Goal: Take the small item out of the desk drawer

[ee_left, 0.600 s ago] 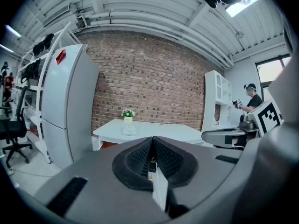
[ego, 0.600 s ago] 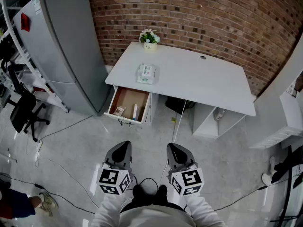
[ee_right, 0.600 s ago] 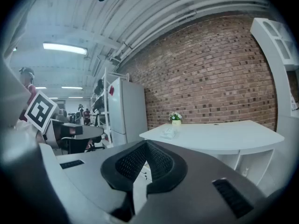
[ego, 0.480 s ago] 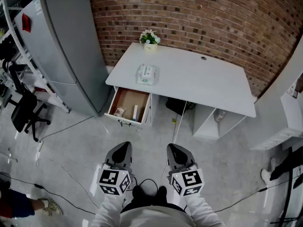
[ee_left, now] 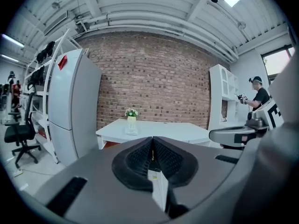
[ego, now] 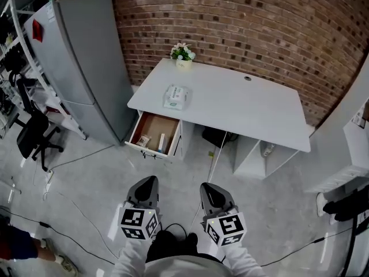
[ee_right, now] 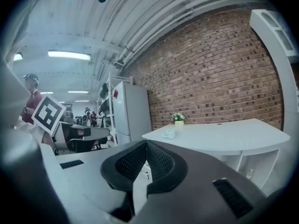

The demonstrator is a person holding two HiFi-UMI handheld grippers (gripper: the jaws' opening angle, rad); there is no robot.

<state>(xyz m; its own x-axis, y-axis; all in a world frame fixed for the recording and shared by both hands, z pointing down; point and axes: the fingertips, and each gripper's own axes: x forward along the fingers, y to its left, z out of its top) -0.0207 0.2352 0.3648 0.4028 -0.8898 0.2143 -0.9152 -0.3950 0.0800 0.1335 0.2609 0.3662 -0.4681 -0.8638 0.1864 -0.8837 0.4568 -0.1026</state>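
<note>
The white desk [ego: 242, 105] stands against the brick wall, and its left drawer [ego: 138, 128] is pulled open. Inside the drawer lie a small pale item [ego: 144, 139] and a thin white stick-like thing [ego: 161, 140]. My left gripper [ego: 148, 182] and right gripper [ego: 208, 187] hang side by side over the floor, well short of the desk. Both are shut with nothing in them. In the left gripper view the pads meet at the left gripper [ee_left: 152, 146], with the desk [ee_left: 159, 129] far ahead. The right gripper [ee_right: 146, 149] is likewise shut and empty.
On the desk lie a tissue pack [ego: 175, 97] and a small flower pot [ego: 183, 53]. A grey fridge [ego: 81, 56] stands left of the drawer, with an office chair [ego: 31, 134] further left. Cables run over the floor [ego: 86, 212]. A white cabinet [ego: 357, 137] is at the right.
The head view has shifted a little, so the desk and drawer sit slightly differently in it. Both grippers stay shut, side by side, a bit lower in the view.
</note>
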